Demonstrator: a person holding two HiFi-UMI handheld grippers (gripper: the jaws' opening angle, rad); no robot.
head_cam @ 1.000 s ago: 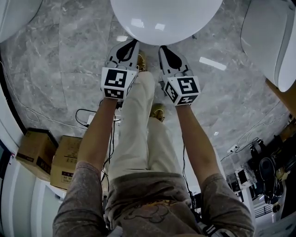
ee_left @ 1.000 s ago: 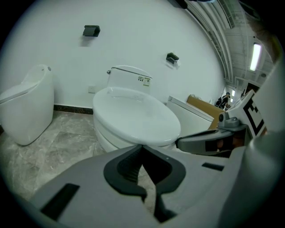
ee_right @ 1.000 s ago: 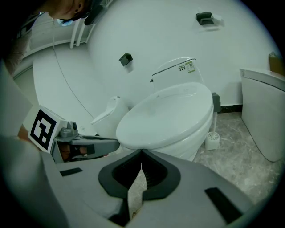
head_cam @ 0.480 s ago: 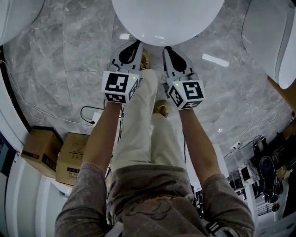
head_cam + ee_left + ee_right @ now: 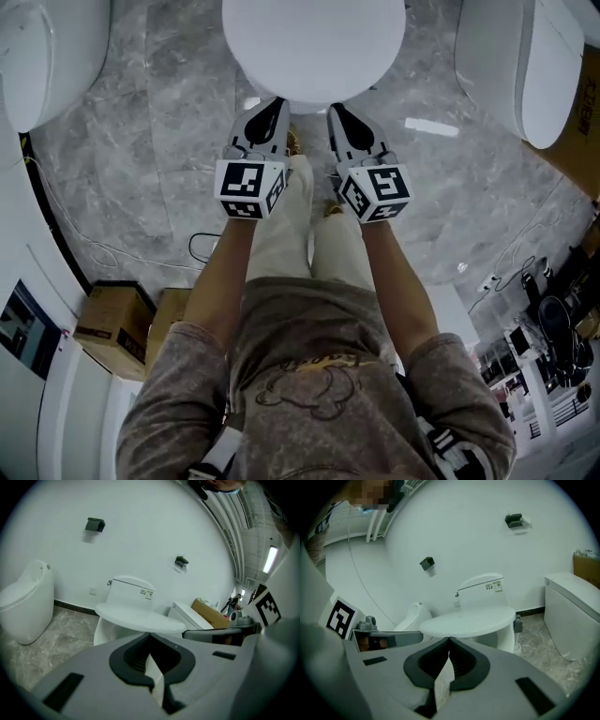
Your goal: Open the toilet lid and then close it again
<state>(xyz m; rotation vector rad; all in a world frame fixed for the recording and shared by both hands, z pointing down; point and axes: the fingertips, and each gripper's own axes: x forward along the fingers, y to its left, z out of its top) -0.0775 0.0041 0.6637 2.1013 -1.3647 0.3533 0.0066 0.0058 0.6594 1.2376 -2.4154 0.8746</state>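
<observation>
The white toilet lid (image 5: 314,47) lies shut and flat on its bowl at the top middle of the head view. My left gripper (image 5: 275,101) and right gripper (image 5: 334,109) hover side by side just in front of the lid's near edge, raised above it and touching nothing. In the left gripper view the lid (image 5: 140,618) and the tank (image 5: 131,590) lie beyond my shut left gripper (image 5: 150,635). In the right gripper view the lid (image 5: 468,620) sits beyond my shut right gripper (image 5: 449,640). Nothing is held between either pair of jaws.
A second toilet (image 5: 47,56) stands at the left and a third (image 5: 516,66) at the right on the grey marble floor (image 5: 169,122). Cardboard boxes (image 5: 112,323) and cables lie at the lower left; equipment clutters the lower right (image 5: 553,319). My legs stand under the grippers.
Both grippers have risen together, staying shut and empty. The head view has pulled up and back, so the lid looks smaller and the neighbouring toilets show more fully.
</observation>
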